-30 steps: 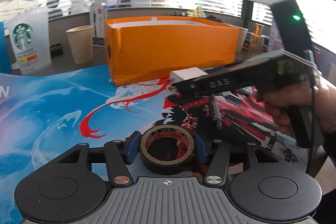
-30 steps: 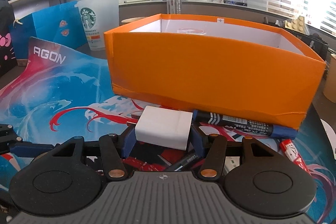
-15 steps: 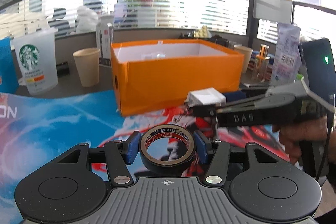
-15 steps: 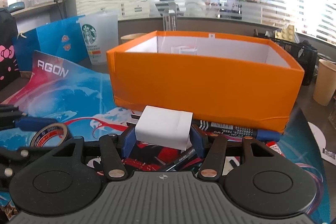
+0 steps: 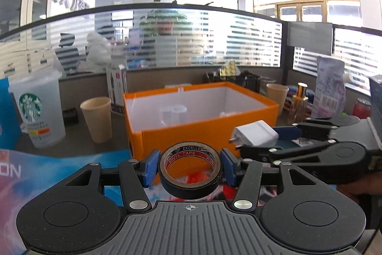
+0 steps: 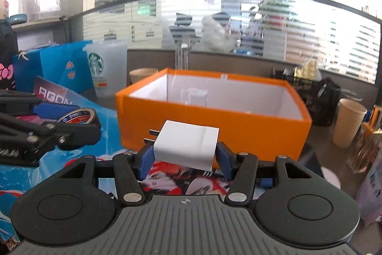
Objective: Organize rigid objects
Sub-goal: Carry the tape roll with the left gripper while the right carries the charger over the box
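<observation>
My left gripper (image 5: 189, 167) is shut on a black roll of vinyl tape (image 5: 190, 179) and holds it in the air in front of the orange box (image 5: 238, 135). My right gripper (image 6: 183, 155) is shut on a white plug charger (image 6: 187, 146), its prongs pointing left, also held up before the orange box (image 6: 214, 128). The box is open, white inside, with a clear roll (image 5: 173, 112) in it. The right gripper and charger (image 5: 255, 136) show at the right of the left wrist view. The left gripper and tape (image 6: 78, 117) show at the left of the right wrist view.
A Starbucks cup (image 5: 38, 111), a paper cup (image 5: 96, 118) and a blue bag (image 6: 52, 68) stand left of the box. Another paper cup (image 6: 349, 122) and bottles (image 5: 299, 104) stand to its right. A printed blue and red mat (image 6: 71, 169) covers the table.
Both grippers have risen from the mat with their loads. The box interior now shows from above its rim, and the pens on the mat have dropped out of sight.
</observation>
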Motion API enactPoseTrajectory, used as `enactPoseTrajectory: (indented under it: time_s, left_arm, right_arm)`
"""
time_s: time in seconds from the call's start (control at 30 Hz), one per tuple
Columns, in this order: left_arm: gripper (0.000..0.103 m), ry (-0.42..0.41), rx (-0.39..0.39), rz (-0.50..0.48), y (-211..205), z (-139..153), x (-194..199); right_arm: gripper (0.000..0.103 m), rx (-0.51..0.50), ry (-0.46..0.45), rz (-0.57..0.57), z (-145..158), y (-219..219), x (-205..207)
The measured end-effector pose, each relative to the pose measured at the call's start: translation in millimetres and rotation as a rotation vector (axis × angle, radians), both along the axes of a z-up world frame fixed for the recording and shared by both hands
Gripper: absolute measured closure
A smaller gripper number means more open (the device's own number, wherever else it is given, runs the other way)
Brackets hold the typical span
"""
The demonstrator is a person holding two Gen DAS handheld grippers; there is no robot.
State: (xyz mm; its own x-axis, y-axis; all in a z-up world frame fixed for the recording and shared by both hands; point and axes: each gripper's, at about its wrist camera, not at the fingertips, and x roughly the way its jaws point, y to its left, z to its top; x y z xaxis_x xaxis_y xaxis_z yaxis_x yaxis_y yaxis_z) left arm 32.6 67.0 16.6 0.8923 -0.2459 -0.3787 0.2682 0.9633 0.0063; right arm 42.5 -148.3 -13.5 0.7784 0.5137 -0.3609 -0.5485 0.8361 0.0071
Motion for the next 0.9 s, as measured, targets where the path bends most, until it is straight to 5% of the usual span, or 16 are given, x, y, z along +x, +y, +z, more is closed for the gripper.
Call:
enactPoseTrajectory:
  time_s: [0.9]
  left_arm:
    - [0.05, -0.101, -0.022, -0.002, -6.0, 42.1, 46.0]
  right_arm:
    - [0.051, 0.009, -0.115, -0.039, 35.1, -3.3, 14.6]
